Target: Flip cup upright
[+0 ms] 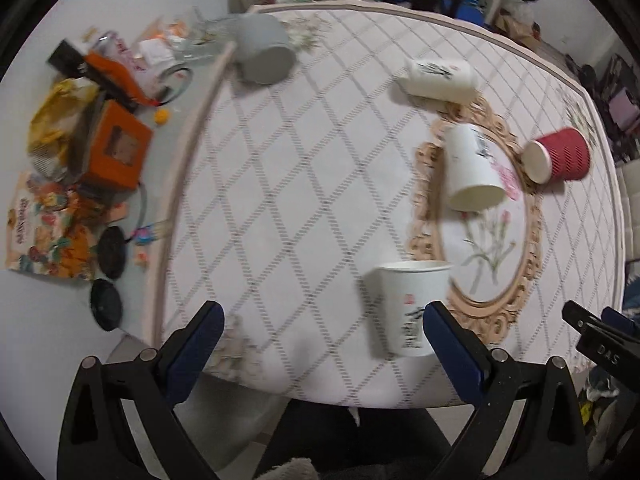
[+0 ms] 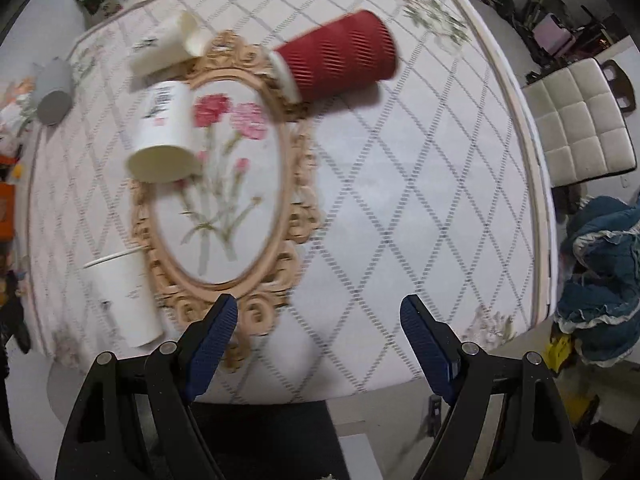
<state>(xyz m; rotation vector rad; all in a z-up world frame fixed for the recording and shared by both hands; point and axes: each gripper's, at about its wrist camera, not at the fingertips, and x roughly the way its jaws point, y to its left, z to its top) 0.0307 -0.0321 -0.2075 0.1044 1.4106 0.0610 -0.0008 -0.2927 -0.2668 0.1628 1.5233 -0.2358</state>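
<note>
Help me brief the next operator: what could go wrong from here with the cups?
The upright white cup stands close to the open left claw; a careless swing could topple it. The red cup lies on its side and may roll when touched. Two white cups lie nearby, so grasping one could bump the other.

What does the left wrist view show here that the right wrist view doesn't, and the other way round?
Only the left wrist view: the clutter beside the mat, including an orange box and two black discs, plus the right gripper at its edge.

Only the right wrist view: a white padded chair and blue fabric past the mat.

Both: the patterned mat, an upright white cup, a red cup on its side, two white cups on their sides, and a grey cup. Each view's own gripper is open and empty.
</note>
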